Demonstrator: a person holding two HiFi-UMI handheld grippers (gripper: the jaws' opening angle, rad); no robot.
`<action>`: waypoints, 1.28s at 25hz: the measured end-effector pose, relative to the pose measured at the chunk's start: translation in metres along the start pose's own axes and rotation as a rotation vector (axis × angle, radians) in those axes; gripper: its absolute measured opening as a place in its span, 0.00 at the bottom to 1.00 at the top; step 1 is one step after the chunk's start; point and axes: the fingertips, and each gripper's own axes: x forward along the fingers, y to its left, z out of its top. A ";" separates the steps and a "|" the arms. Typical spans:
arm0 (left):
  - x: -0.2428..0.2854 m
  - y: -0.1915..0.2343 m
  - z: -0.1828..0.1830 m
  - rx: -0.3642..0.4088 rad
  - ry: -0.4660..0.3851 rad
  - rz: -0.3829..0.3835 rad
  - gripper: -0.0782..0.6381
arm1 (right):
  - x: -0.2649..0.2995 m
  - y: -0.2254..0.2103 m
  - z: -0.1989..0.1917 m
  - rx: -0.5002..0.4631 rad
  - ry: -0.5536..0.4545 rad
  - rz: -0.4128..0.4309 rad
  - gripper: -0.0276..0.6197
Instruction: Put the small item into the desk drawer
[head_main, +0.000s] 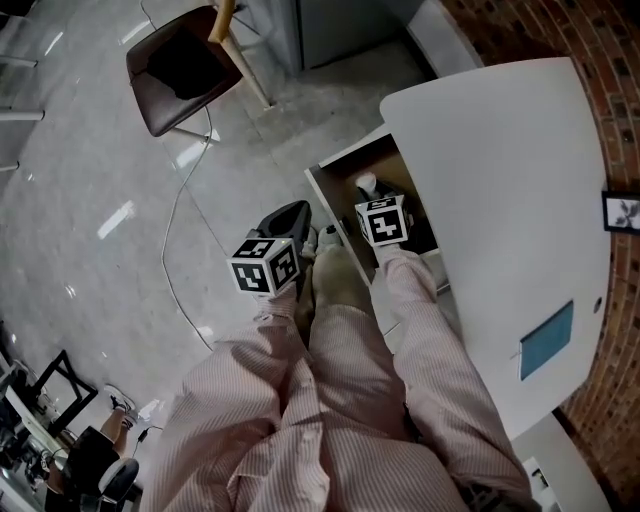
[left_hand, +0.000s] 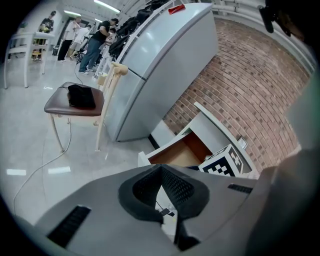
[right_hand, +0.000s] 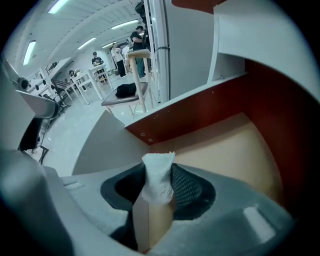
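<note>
The small item (right_hand: 158, 172), a white packet with a crimped top and a beige lower part, stands upright between the pads of my right gripper (right_hand: 159, 186), which is shut on it. In the head view the packet (head_main: 365, 182) and right gripper (head_main: 369, 192) hang just inside the open desk drawer (head_main: 325, 195). The drawer (right_hand: 225, 145) has a pale wooden floor and red-brown walls. My left gripper (head_main: 289, 218) is left of the drawer's front, over the floor. Its tips (left_hand: 161, 169) meet with nothing between them. From the left gripper view the drawer (left_hand: 175, 152) lies ahead.
The white desk top (head_main: 510, 200) runs along the right with a blue card (head_main: 547, 340) on it. A brown chair (head_main: 180, 65) with a black thing on its seat stands on the grey floor. A cable (head_main: 175, 250) trails across it. A grey cabinet (left_hand: 160, 65) and brick wall (left_hand: 245, 85) stand behind.
</note>
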 end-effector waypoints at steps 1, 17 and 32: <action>0.002 0.001 -0.002 0.001 0.002 -0.001 0.11 | 0.004 0.000 -0.002 0.003 0.005 -0.001 0.29; 0.015 0.007 -0.014 0.009 0.020 0.003 0.11 | 0.036 -0.003 -0.032 0.020 0.094 -0.025 0.29; 0.010 0.001 -0.016 -0.002 0.032 0.007 0.11 | 0.031 0.005 -0.024 0.053 0.076 -0.001 0.33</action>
